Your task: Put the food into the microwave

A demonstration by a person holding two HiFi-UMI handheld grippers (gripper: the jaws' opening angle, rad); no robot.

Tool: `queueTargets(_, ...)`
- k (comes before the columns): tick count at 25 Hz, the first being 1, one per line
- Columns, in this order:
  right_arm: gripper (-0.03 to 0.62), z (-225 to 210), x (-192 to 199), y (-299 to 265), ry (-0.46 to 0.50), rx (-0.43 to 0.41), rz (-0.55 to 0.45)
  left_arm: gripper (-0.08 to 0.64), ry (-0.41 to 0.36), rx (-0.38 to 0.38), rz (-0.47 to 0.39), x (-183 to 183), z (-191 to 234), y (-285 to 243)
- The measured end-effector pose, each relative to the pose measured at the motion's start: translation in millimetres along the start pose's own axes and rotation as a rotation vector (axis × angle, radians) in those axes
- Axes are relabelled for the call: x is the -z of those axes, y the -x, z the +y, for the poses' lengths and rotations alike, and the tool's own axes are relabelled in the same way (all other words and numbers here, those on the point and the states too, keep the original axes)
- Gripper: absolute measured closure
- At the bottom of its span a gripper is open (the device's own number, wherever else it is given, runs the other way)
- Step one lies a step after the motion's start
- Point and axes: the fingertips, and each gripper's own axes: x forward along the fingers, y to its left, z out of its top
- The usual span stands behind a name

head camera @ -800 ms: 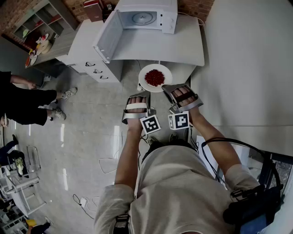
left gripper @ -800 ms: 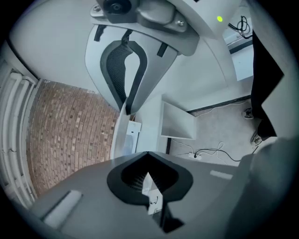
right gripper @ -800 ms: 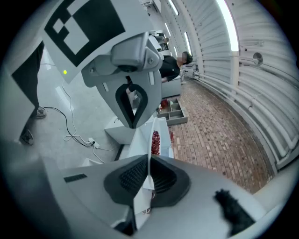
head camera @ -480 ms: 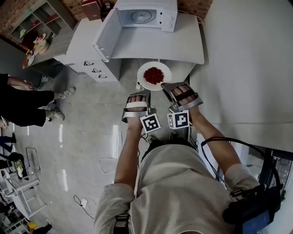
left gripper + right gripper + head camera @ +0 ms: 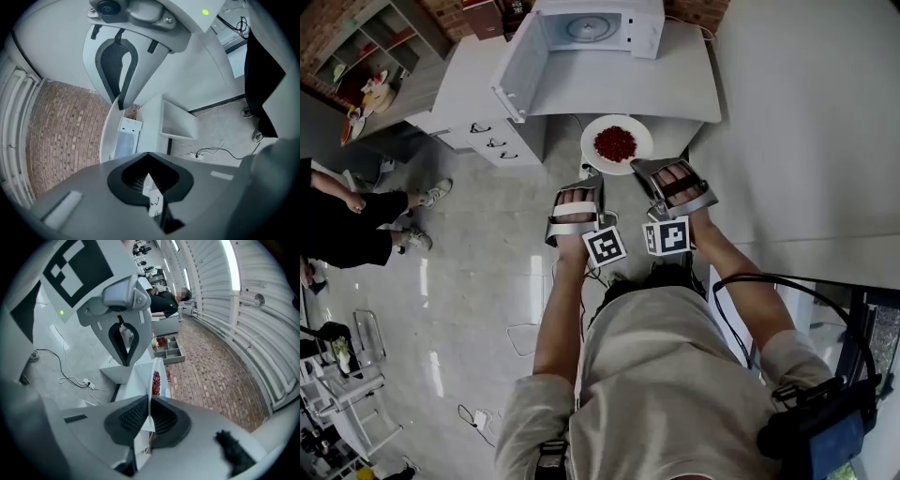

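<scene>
A white plate [image 5: 592, 141] with a heap of red food [image 5: 615, 143] hangs in the air just short of the white counter [image 5: 609, 94]. My right gripper [image 5: 643, 170] is shut on the plate's near right rim. In the right gripper view the plate [image 5: 151, 380] stands edge-on between the jaws, with the food [image 5: 156, 379] on its far side. My left gripper [image 5: 588, 184] is beside the plate's near left edge, shut with nothing in it [image 5: 149, 177]. The microwave [image 5: 609, 28] stands on the counter with its door [image 5: 517, 67] swung open to the left.
A drawer unit [image 5: 492, 141] stands left of the counter, with a shelf [image 5: 380, 52] of small things beyond it. A person's legs [image 5: 366, 220] are at the left on the grey floor. A pale wall [image 5: 806, 122] runs along the right.
Both grippers and the plate have moved a little forward, toward the counter and the microwave. The right gripper's hold on the rim is unchanged.
</scene>
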Motion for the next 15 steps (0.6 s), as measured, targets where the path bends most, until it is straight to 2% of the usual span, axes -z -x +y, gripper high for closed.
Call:
queueTargets(6, 0.574, 5.0, -15.5, -3.1, 0.002, -0.011, -0.007, 0.552, 0.026, 0.02, -0.007, 9.3, -6.0, -3.1)
queueTargets(15, 0.574, 3.5, -1.3, -49.2, -0.008, -0.009, -0.039, 0.552, 0.057, 0.022, 0.02, 18.8, 3.0, -47.0)
